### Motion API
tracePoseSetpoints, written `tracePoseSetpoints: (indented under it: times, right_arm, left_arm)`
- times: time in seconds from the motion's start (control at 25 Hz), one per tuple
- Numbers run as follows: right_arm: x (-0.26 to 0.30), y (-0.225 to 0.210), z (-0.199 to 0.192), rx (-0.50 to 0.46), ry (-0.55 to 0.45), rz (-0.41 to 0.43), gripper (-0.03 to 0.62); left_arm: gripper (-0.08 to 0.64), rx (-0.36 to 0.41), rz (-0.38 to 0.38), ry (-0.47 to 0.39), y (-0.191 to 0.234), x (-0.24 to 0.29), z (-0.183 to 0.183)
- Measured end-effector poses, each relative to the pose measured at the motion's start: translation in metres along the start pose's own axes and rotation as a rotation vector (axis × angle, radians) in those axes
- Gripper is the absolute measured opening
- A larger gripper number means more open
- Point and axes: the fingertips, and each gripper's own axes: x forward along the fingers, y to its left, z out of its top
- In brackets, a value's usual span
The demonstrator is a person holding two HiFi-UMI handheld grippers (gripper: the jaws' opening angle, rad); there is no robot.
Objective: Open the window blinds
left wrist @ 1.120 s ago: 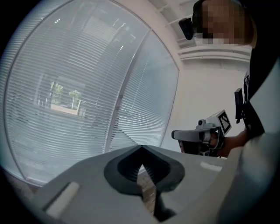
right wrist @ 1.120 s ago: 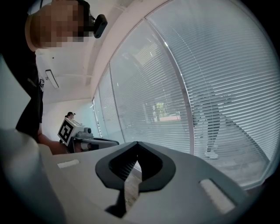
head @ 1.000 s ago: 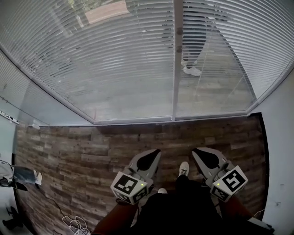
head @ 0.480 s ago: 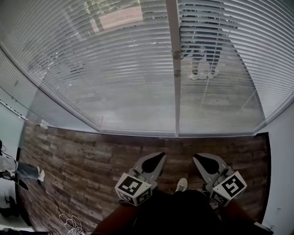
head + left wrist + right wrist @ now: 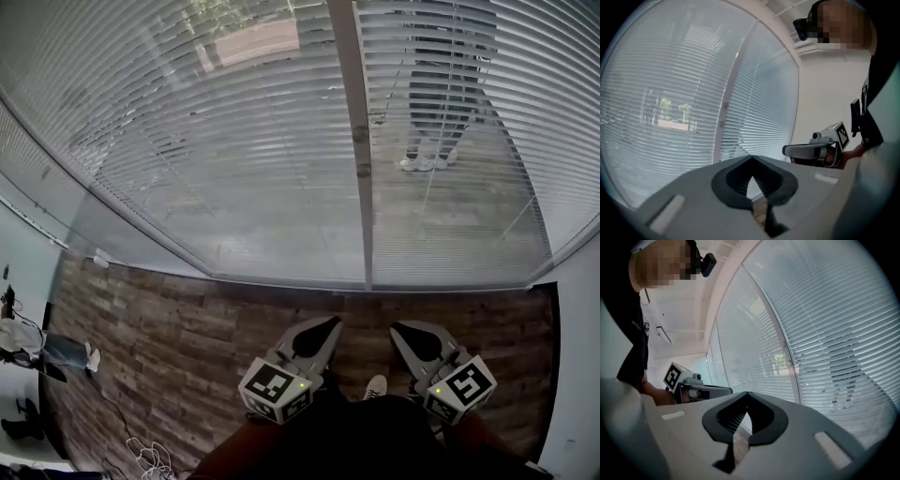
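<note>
My left fingers (image 5: 317, 335) and right fingers (image 5: 413, 340) are both closed on nothing, side by side above the floor (image 5: 169, 319). The blinds (image 5: 234, 141) hang lowered ahead, along the floor's far edge, untouched.

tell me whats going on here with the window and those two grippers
A person stands on the wood floor facing a window whose slatted blinds are lowered over the glass. They hold the left gripper and right gripper low in front, both shut and empty, short of the blinds. Nothing on the blinds has been grasped yet.
</note>
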Motion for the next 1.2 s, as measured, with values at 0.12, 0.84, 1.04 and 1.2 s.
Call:
tracePoseSetpoints:
  times: [0.12, 0.84, 1.04, 1.2]
  right_arm:
    - [0.012, -0.008, 0.001, 0.008, -0.006, -0.012, 0.028]
    - [0.117, 0.007, 0.033, -0.045, -0.040, -0.110, 0.028]
    - [0.173, -0.014, 0.028, -0.071, -0.053, -0.167, 0.028]
    - [0.190, -0.024, 0.026, -0.104, -0.043, -0.241, 0.028]
  left_arm:
    - [0.002, 0.003, -0.015, 0.008, 0.012, 0.010, 0.001]
    - [0.002, 0.034, -0.126, -0.053, 0.111, 0.003, 0.033]
    - [0.001, 0.059, -0.178, -0.064, 0.170, 0.017, 0.042]
    - [0.002, 0.076, -0.205, -0.065, 0.196, 0.018, 0.045]
